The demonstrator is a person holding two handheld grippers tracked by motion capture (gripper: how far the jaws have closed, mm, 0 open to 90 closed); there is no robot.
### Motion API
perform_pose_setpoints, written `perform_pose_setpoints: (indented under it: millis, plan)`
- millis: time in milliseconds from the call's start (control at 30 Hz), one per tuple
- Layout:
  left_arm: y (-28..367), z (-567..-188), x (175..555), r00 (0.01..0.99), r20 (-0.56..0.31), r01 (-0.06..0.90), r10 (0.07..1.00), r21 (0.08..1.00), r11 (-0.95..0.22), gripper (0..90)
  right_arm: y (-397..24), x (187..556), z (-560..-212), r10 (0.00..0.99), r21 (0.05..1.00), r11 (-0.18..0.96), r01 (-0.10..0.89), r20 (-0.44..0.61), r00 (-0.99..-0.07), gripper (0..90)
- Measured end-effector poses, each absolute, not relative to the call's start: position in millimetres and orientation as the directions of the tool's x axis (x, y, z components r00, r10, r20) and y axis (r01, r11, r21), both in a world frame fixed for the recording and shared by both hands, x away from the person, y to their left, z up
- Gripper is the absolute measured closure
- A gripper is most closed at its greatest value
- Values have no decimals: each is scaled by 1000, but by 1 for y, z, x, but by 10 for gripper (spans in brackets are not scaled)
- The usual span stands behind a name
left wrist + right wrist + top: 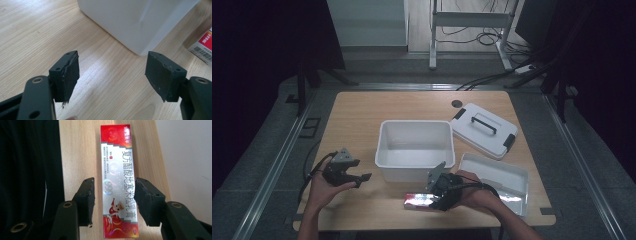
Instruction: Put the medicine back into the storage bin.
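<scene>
A long red and silver carton [417, 201] with Chinese print lies near the table's front edge, in front of the white bin [382, 145]. My right gripper [435, 200] is down over the carton [117, 165], one black jaw on each long side. In the right gripper view, the right gripper [113, 200] is open; a narrow gap shows at the left pad, and the right pad sits at the carton's edge. My left gripper [362, 180] is held at the left front of the table, open and holding nothing [112, 72], and points at a corner of the bin [135, 20].
The bin's white lid [484, 131] with a black handle and clips lies at the back right. A shallow white tray [517, 172] sits at the front right beside my right hand. One end of the carton [203, 46] lies right of the bin corner.
</scene>
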State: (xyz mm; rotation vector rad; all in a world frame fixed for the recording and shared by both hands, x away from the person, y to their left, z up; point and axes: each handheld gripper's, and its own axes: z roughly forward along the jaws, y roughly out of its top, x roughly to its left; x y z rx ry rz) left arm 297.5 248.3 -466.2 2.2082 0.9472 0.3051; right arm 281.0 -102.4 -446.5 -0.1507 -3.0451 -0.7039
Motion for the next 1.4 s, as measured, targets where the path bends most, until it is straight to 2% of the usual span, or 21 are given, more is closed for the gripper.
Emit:
perform_pose_setpoints:
  millis: [633,1067,1167,1400]
  plan:
    - [247,-468,298,704,-56,544,708,683,-487,275,-93,288,-471,97,351,931,101,29,-995,470]
    - [249,-466,297,703,-55,543,709,685,-486,275,-89,290,-478,60,317,946,69,38,-997,512]
    - [249,-466,297,703,-57,543,709,686,-484,275,-91,286,-471,53,340,938,64,43,-998,513]
    - [249,-465,297,700,-59,544,712,690,-477,275,-98,279,-427,29,437,899,30,9,-1000,514]
